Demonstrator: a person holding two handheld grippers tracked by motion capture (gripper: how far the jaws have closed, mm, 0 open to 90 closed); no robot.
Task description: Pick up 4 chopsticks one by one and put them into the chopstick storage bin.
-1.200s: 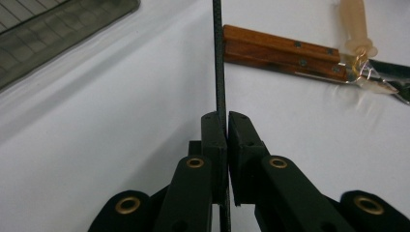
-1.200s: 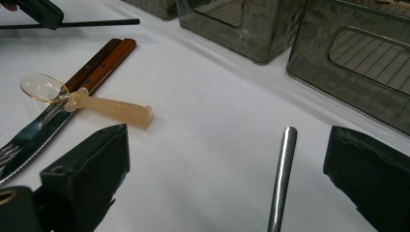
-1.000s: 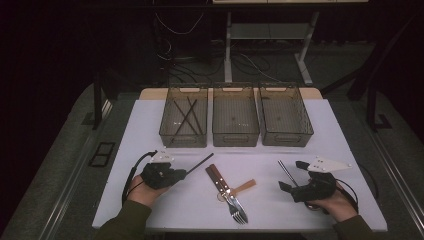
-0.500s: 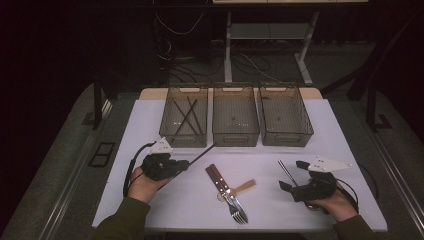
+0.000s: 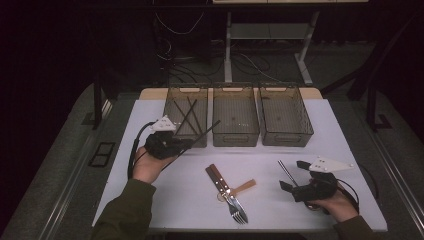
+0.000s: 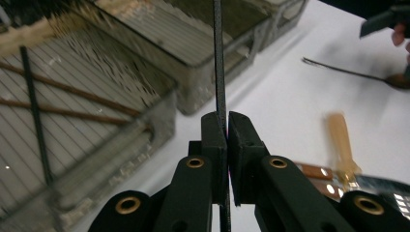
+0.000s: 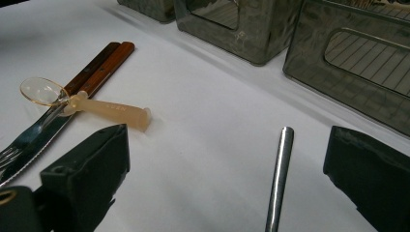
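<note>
On table, three bins point(image 5: 235, 120), left claw point(image 6: 227, 130) clenching one chopstick point(image 6: 218, 58) (black), right claw point(image 7: 222, 179) released.

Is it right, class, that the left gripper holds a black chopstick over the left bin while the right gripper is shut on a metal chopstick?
Not quite. In the right gripper view the right gripper is open, with the metal chopstick lying loose on the table between its jaws. The rest stands.

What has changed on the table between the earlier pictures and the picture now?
The left gripper, shut on a black chopstick, has risen and moved away from the person toward the left bin, which already holds several chopsticks; the stick's tip now reaches over the bins' front edge. The right gripper stayed open beside a metal chopstick. The cutlery pile did not move.
</note>
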